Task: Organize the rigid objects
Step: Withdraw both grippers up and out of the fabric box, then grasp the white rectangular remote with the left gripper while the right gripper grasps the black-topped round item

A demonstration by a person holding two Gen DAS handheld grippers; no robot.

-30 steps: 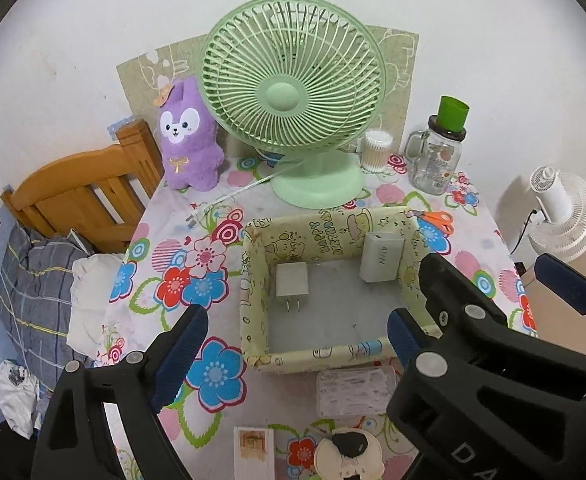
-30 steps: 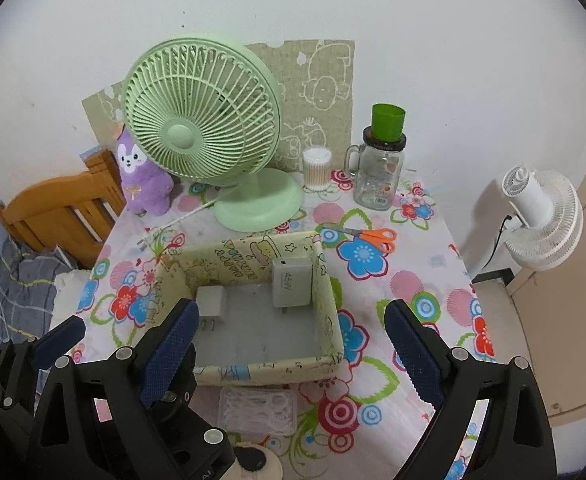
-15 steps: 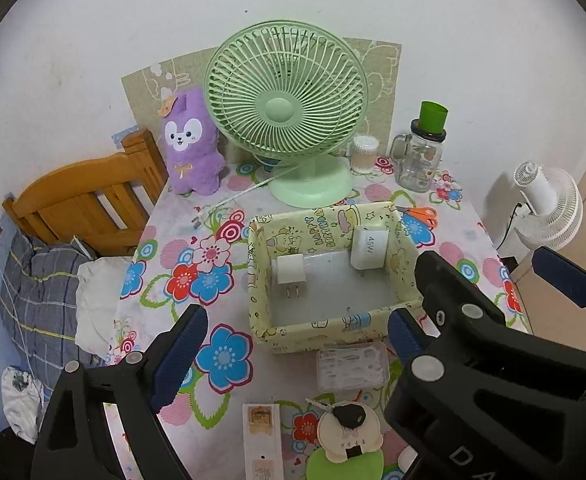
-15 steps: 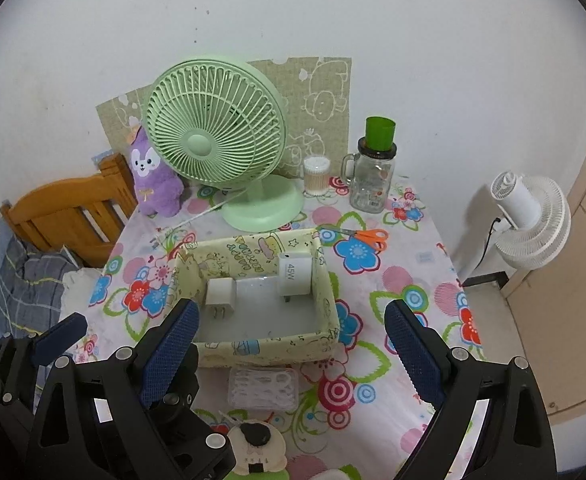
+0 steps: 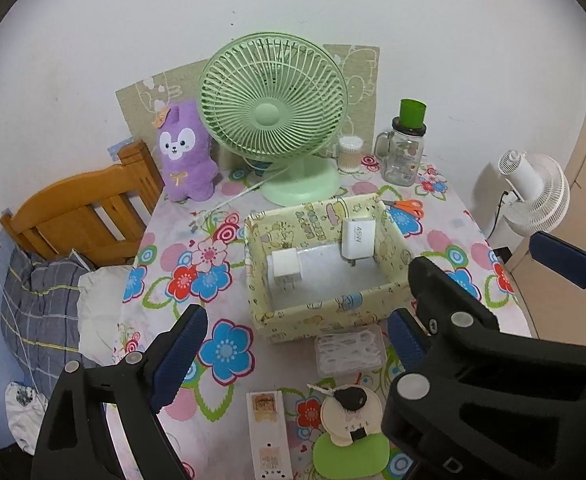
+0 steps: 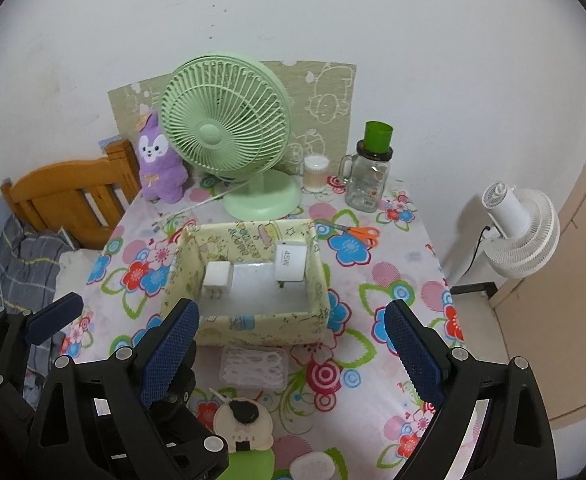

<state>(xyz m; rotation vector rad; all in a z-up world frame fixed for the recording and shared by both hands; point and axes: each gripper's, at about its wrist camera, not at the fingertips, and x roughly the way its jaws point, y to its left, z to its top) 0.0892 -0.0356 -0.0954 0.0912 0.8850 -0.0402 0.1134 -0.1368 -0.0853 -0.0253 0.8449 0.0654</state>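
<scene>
A yellow patterned open box point(image 5: 293, 322) point(image 6: 253, 326) sits mid-table. Inside it stand a small white charger point(image 5: 287, 267) point(image 6: 217, 275) and a larger white 45W charger point(image 5: 358, 240) point(image 6: 289, 261). In front of the box lie a clear case of floss picks point(image 5: 349, 352) point(image 6: 255, 368), a round cream item with a black part point(image 5: 351, 408) point(image 6: 245, 420), a green pad point(image 5: 351, 454) and a white remote-like strip point(image 5: 267, 432). My left gripper point(image 5: 293, 352) and my right gripper point(image 6: 289, 354) are both open and empty, held above the table's near side.
A green desk fan point(image 5: 273, 120), a purple plush point(image 5: 183, 152), a cotton-swab jar point(image 5: 350, 154), a glass mug jar with green lid point(image 5: 405, 152) and orange scissors point(image 5: 407, 206) stand at the back. A wooden bed frame point(image 5: 81, 216) is left, a white floor fan point(image 5: 533, 196) right.
Both grippers have pulled back and up from the box, so more of the near table and its small items show. Both stay open.
</scene>
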